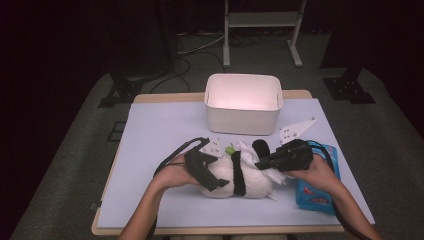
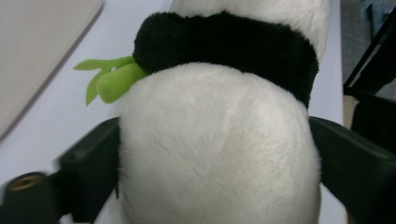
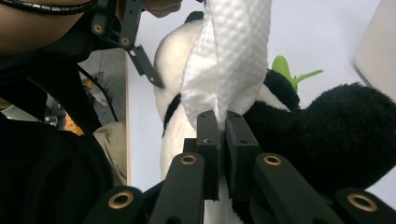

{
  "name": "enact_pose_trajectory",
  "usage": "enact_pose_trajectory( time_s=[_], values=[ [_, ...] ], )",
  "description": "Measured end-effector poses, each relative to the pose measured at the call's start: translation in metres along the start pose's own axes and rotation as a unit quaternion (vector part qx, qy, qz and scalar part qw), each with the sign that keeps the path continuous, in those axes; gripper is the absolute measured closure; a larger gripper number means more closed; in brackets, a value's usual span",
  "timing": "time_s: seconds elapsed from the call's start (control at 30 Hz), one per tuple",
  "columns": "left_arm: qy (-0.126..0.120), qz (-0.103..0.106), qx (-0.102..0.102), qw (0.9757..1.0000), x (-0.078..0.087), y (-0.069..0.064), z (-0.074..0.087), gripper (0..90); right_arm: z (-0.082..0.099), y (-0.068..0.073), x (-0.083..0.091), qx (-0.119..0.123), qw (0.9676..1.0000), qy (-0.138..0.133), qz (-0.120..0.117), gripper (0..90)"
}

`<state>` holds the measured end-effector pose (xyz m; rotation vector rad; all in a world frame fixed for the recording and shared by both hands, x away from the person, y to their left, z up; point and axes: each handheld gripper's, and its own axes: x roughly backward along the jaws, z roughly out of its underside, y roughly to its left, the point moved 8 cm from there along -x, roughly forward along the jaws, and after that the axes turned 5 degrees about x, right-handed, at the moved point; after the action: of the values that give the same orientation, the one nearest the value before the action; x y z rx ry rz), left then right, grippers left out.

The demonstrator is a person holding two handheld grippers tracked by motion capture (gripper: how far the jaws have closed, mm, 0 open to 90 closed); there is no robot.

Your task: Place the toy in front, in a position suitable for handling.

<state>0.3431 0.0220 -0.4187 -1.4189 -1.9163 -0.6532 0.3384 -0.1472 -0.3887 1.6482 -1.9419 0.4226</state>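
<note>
A black-and-white plush panda [image 1: 252,181] lies on its side on the pale blue mat [image 1: 160,130], with a green leaf [image 2: 112,79] at its neck. My left gripper [image 1: 212,175] straddles the panda's white rump [image 2: 219,116], and both jaws press into the fur on either side. My right gripper [image 3: 222,126] is shut on a white textured wipe [image 3: 229,56], which is held against the panda's body near its black ear [image 3: 336,135]. In the high view the right gripper [image 1: 260,162] sits at the panda's head end, the wipe [image 1: 247,150] bunched beside it.
An empty white bin [image 1: 243,102] stands at the back middle of the mat. A blue pack of wipes [image 1: 315,192] lies under the right hand, near the mat's right edge. Dark stands and cables are on the floor beyond the table.
</note>
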Motion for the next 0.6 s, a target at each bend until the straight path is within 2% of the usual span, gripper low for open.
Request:
enact_pose_trajectory(
  time_s=[0.07, 0.2, 0.3, 0.43, 0.5, 0.6],
  values=[
    [-0.009, -0.012, -0.016, 0.9998, 0.003, 0.001, -0.001, 29.9, 0.000, -0.001, 0.001, -0.002, 1.0000, -0.004, 0.002, 84.6],
    [-0.015, -0.034, -0.028, 0.9989, 0.005, 0.003, -0.002, 38.4, -0.002, -0.004, 0.003, -0.003, 0.9999, -0.009, 0.009, 84.7],
    [-0.025, -0.044, -0.036, 0.9981, 0.008, 0.005, -0.005, 39.3, -0.006, -0.006, 0.005, -0.001, 0.9999, -0.010, 0.013, 84.7],
    [-0.034, -0.084, -0.057, 0.9942, 0.012, 0.009, -0.011, 39.8, -0.010, -0.009, 0.006, 0.000, 0.9997, -0.008, 0.022, 84.3],
    [-0.033, -0.092, -0.067, 0.9930, 0.012, 0.010, -0.011, 39.6, -0.012, -0.010, 0.004, 0.001, 0.9997, -0.006, 0.023, 84.3],
    [-0.031, -0.086, -0.077, 0.9929, 0.011, 0.008, -0.007, 38.3, -0.015, -0.011, 0.003, 0.002, 0.9996, -0.010, 0.024, 84.2]
  ],
)
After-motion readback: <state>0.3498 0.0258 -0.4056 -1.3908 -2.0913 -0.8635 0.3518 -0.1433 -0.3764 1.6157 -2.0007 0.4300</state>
